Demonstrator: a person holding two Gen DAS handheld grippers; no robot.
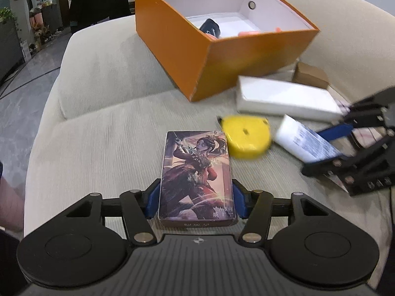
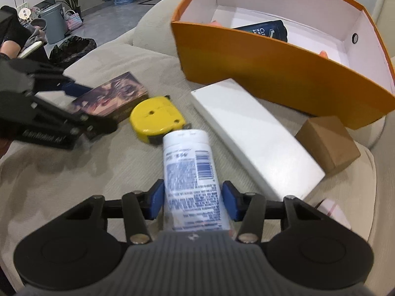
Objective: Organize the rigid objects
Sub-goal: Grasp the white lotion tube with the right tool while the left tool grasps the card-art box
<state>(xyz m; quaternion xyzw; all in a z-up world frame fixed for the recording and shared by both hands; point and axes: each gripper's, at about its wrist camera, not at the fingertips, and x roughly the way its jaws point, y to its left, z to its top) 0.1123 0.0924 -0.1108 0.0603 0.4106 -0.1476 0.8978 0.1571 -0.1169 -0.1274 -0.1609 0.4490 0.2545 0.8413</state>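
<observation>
My left gripper (image 1: 196, 201) is shut on a card box with a painted warrior on its lid (image 1: 196, 175); the box also shows in the right wrist view (image 2: 111, 98). My right gripper (image 2: 192, 201) is shut on a white tube with a blue printed label (image 2: 191, 180); the tube also shows in the left wrist view (image 1: 303, 143). An open orange box (image 1: 177, 46) stands behind on the beige cushion; a dark bottle (image 2: 266, 30) lies in it. A yellow tape measure (image 1: 246, 135) lies between the two held things.
A long white box (image 2: 254, 138) lies in front of the orange box (image 2: 271, 74). A small brown cardboard box (image 2: 328, 143) sits to its right. The beige cushion (image 1: 103, 128) drops off at the left towards the floor. A pink-edged item (image 2: 333, 212) lies at the right.
</observation>
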